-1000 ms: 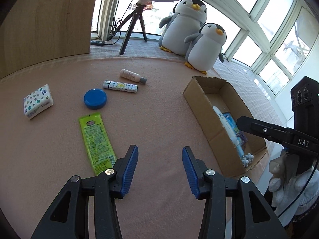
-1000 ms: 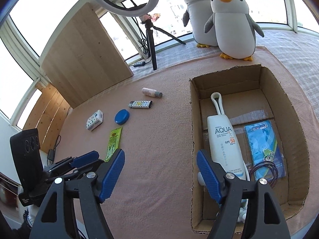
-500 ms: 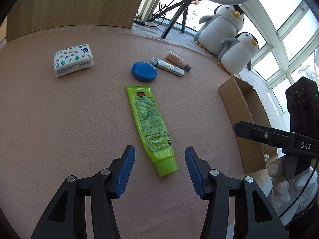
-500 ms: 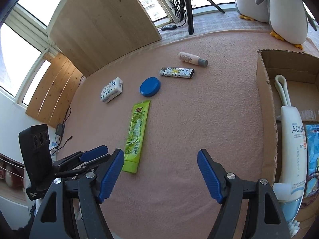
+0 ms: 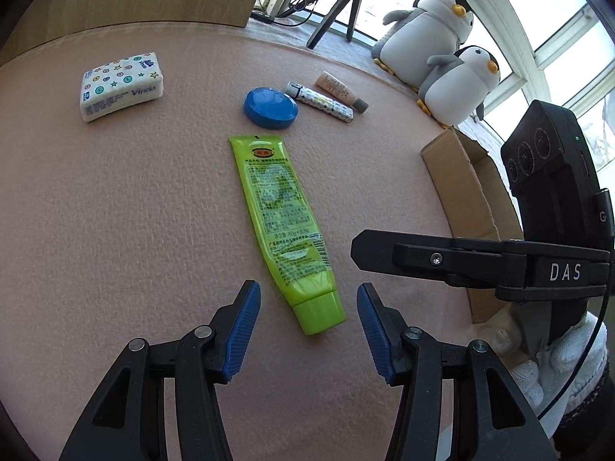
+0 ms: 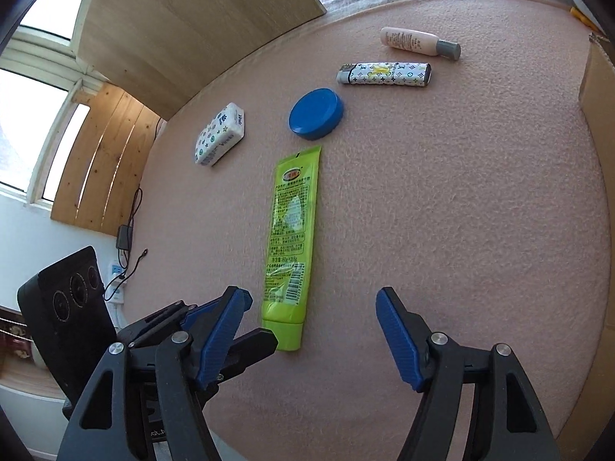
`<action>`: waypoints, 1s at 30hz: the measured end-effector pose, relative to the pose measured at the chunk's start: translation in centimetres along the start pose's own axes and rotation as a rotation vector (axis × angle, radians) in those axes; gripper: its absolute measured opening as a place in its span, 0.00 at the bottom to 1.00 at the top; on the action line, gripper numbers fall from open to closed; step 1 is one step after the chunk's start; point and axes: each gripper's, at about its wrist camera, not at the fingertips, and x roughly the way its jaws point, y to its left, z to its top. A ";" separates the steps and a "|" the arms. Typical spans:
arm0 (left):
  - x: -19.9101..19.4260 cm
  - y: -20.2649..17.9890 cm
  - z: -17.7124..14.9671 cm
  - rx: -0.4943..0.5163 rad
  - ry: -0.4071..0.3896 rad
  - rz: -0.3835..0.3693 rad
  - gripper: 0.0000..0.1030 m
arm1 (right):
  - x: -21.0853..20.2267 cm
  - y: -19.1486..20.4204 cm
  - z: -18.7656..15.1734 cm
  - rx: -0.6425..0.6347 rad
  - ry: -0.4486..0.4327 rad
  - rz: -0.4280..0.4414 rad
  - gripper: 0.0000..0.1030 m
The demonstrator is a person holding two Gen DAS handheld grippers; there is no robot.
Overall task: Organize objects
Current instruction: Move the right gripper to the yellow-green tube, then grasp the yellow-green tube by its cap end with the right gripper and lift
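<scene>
Pink felt [image 5: 115,211] carries one green tube [image 5: 282,226], one blue lid [image 5: 271,107]; both claws, left [image 5: 307,326] and right [image 6: 313,336], gape empty.

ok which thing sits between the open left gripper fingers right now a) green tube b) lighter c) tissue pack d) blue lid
a, the green tube lies lengthwise with its cap end in the gap of the open left gripper, while the other three things lie farther off on the mat.

- tube [image 5: 283,226] lies in the middle of the desk [image 5: 115,211], cap end nearest
- lid [image 5: 271,108] just behind the tube
- tissue pack [image 5: 121,85] off to the left
- lighter [image 5: 319,101] and bottle [image 5: 341,91] right of the lid, side by side
- box [image 5: 471,192] at the far right
</scene>
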 end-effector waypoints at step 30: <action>0.3 -3.1 0.3 0.050 -0.030 -0.020 0.44 | -0.2 2.0 -0.5 -0.086 -0.020 -0.024 0.28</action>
